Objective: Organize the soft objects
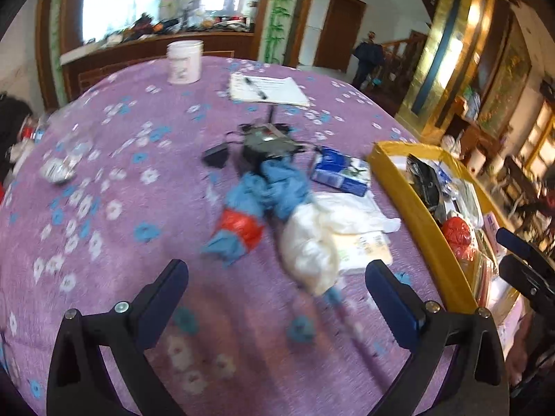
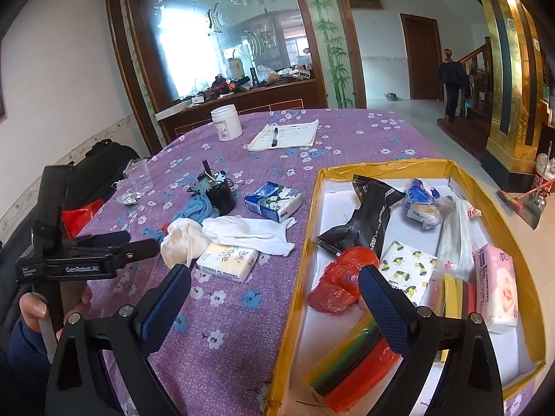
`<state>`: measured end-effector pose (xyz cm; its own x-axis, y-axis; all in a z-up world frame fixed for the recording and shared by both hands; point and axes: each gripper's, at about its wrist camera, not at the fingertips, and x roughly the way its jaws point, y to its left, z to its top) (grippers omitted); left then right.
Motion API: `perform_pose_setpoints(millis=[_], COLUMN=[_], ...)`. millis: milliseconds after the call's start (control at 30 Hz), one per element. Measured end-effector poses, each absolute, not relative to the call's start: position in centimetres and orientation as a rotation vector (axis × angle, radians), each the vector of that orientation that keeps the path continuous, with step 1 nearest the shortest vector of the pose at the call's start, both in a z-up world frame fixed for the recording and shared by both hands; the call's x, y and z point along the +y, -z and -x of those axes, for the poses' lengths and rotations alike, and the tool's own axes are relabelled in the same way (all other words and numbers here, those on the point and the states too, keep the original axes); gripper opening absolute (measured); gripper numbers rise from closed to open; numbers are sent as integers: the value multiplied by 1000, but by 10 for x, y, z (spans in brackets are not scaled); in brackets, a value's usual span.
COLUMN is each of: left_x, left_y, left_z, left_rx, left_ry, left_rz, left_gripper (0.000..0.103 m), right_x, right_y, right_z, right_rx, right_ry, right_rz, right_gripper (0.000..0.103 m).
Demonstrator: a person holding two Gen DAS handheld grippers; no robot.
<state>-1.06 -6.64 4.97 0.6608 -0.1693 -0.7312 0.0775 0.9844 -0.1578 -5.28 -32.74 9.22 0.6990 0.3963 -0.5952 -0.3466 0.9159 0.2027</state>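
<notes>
Left wrist fisheye footage, somewhat blurred, shows the left gripper (image 1: 277,277) with its jaws spread wide and nothing between them, held above the purple flower-printed tablecloth (image 1: 104,180) and aimed at a loose heap of soft things. Nearest to the jaws a crumpled cream-white cloth (image 1: 307,246) is seen, lying partly over a pale wrapped tissue pack (image 1: 364,248). Beside these a twisted blue cloth (image 1: 274,187) with a red plastic wrap (image 1: 241,227) around its lower part is found, and a flat white fabric piece (image 1: 350,209) is spread just behind. A blue printed tissue packet (image 1: 341,171) rests near the box rim.

From the right wrist camera the right gripper (image 2: 274,291) is seen released as well, empty, straddling the near wall of the yellow-taped cardboard box (image 2: 295,294). Inside the box a red plastic bag (image 2: 341,280), a black snack pouch (image 2: 367,215), a lemon-patterned tissue pack (image 2: 406,267), a pink tissue pack (image 2: 497,287) and a stack of coloured sponges (image 2: 350,364) are already gathered.

The task is judged to be partly done: several soft items are stowed, while the cloths and both tissue packs on the tablecloth are still to be moved. A pick from the heap by the left gripper appears to be the step in hand.
</notes>
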Motion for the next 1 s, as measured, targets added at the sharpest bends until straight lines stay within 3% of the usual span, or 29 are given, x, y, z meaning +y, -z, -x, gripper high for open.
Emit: perform_pose_setpoints(millis=[133,200,267,300,333,600,1000], left_x=[-90,-95,-96,-96,-95,-74,-20], left_y=[-44,-35,-25,-21,-16,-33,-28], left_z=[-10,-23,-33,-37,-40,0,28], left_rx=[892,928,950,963,987,913,812], left_ry=[148,137,128,132,146,201,210], left_rz=[54,48,51,61,85,138,262], left_gripper=[70,69,57,29,11,11,11], right_x=[-331,-333,-333,-333,-333,-313,-224], right_y=[-93,-93,-93,-93,-93,-90,-48], right_z=[54,54,55,54,55,46,-12], right_rx=[678,677,677,678,679,721,952], right_ry=[-414,-414,-414,-413,-413,-443,-401], right_rz=[-85,-89,-90,-89,-87,-65,8], right_gripper=[99,99,99,99,99,99,99])
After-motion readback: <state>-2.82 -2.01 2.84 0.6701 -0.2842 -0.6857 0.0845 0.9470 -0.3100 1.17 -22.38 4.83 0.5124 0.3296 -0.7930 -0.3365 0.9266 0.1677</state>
